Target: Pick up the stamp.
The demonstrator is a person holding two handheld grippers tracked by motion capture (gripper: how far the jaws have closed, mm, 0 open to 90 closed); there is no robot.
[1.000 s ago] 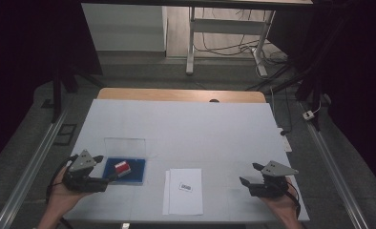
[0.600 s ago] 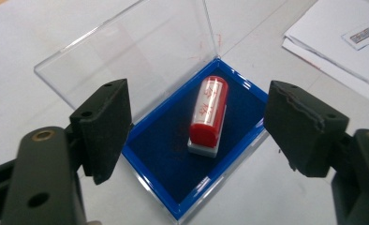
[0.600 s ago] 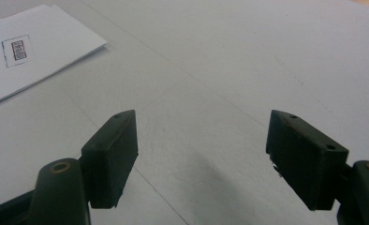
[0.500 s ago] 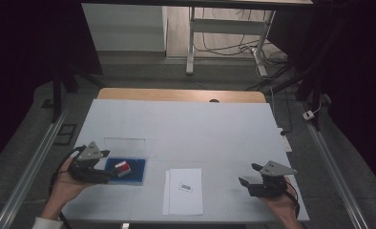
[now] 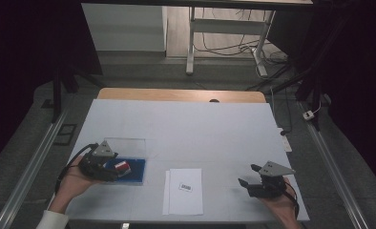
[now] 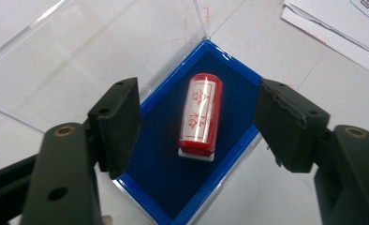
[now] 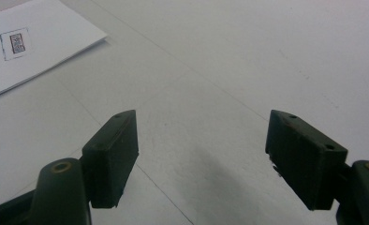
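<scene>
Left gripper view: left tongs [image 6: 199,129], just closing yet clear of the red stamp [image 6: 200,116] between them in the blue tray [image 6: 229,154] near the tabletop's [image 5: 200,129] front-left corner; grasp step, next squeeze squarely; right tongs [image 7: 199,159] open, empty.

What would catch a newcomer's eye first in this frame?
The red stamp stands out: it lies on its side on the dark blue lining of a small blue tray near the table's front left. The left hand-held gripper hangs over it, its jaws just closing in on either side without touching. Near the front middle lie white sheets of paper, and the right hand-held gripper rests open over bare table.
</scene>
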